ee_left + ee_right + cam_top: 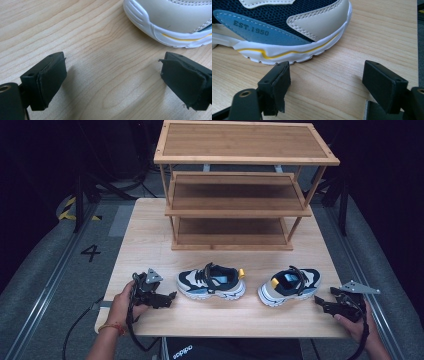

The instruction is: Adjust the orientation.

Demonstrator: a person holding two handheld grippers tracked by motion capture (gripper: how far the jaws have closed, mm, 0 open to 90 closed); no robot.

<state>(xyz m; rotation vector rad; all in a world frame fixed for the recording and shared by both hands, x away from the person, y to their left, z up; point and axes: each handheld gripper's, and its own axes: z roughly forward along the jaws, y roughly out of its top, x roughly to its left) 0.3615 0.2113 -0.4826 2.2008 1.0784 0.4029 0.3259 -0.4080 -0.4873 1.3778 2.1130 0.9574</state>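
Both tools, left tool [172, 296] and right tool [318, 303], gape wide and empty beside 2 sneakers [212, 281] before 1 rack [235, 210].

left shoe [212, 281], right shoe [290, 285]: navy-beige sneakers, upright, apart on table front.

The high view looked forward and down over the whole table [150, 235]. Each gripper view sat low near its front edge, close to one shoe [172, 22] [287, 32].
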